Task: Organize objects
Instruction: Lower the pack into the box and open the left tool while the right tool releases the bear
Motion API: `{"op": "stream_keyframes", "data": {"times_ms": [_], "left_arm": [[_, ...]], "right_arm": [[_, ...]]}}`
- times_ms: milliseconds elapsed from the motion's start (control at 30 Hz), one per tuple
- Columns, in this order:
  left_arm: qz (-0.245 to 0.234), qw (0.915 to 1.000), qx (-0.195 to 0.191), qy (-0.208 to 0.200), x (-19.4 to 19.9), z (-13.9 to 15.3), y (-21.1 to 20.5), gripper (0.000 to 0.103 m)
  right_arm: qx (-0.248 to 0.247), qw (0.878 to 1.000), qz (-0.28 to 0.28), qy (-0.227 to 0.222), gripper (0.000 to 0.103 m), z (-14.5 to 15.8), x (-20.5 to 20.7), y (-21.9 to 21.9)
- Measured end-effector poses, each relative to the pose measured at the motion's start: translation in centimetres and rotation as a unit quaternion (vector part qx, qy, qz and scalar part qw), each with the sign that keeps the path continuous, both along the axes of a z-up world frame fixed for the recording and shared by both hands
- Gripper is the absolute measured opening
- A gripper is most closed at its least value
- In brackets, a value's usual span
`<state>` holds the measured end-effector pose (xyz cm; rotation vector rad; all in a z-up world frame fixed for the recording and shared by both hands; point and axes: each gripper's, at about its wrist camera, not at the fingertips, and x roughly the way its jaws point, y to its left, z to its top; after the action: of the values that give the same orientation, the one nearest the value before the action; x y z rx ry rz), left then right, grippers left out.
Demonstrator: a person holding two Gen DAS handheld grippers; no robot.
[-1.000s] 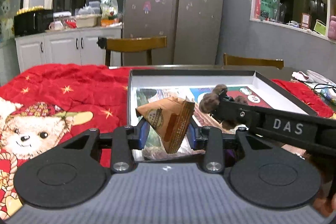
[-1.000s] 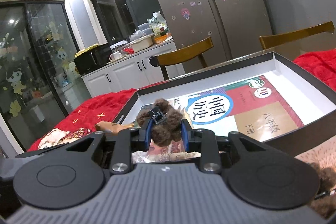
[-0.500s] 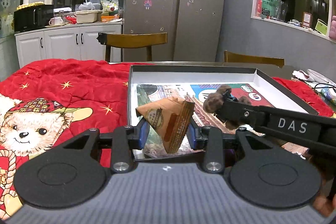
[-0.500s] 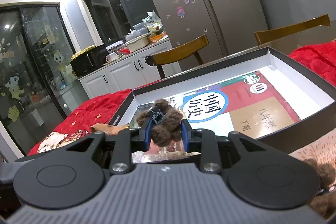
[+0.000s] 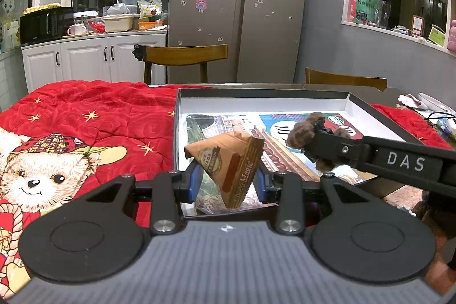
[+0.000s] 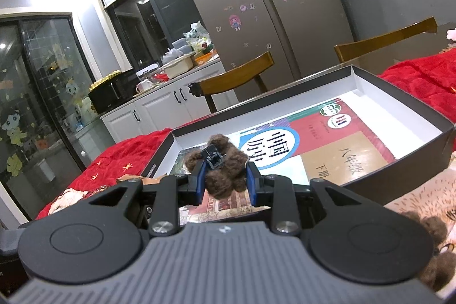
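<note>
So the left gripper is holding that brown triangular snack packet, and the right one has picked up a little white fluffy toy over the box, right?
Not quite: the fluffy toy is brown, not white, as the right wrist view shows. The rest holds: the left gripper has its jaws shut on the brown triangular snack packet, and the right gripper holds the toy over the box.

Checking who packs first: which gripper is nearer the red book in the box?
Right. The right gripper, holding the brown plush, hangs just above the red book; the left gripper sits nearer the box's left front.
</note>
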<state>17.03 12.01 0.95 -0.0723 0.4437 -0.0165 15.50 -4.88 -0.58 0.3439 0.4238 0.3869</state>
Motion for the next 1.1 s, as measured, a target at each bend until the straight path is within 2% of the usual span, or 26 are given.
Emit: {"op": "stream_keyframes", "data": {"times_ms": [667,767,833,967,1100], "left_arm": [[-0.002,1.0,0.003,0.001,-0.3,0.2,-0.1,0.044],[-0.006,1.0,0.003,0.002,-0.2,0.2,-0.1,0.048],[-0.016,0.9999,0.0,-0.001,-0.3,0.2,-0.1,0.063],[-0.02,0.9998,0.0,-0.009,-0.7,0.3,-0.2,0.071],[-0.019,0.9994,-0.01,-0.027,-1.2,0.5,0.1,0.076]], "right_arm": [[0.005,1.0,0.025,0.005,0.034,-0.1,0.2,0.2],[0.006,0.999,0.031,0.005,0.036,-0.1,0.2,0.3],[0.01,0.999,0.033,0.005,0.04,-0.1,0.2,0.2],[0.025,0.999,0.038,0.01,0.042,-0.1,0.4,-0.3],[0.041,0.998,0.041,0.008,0.065,0.2,0.4,-0.8]]}}
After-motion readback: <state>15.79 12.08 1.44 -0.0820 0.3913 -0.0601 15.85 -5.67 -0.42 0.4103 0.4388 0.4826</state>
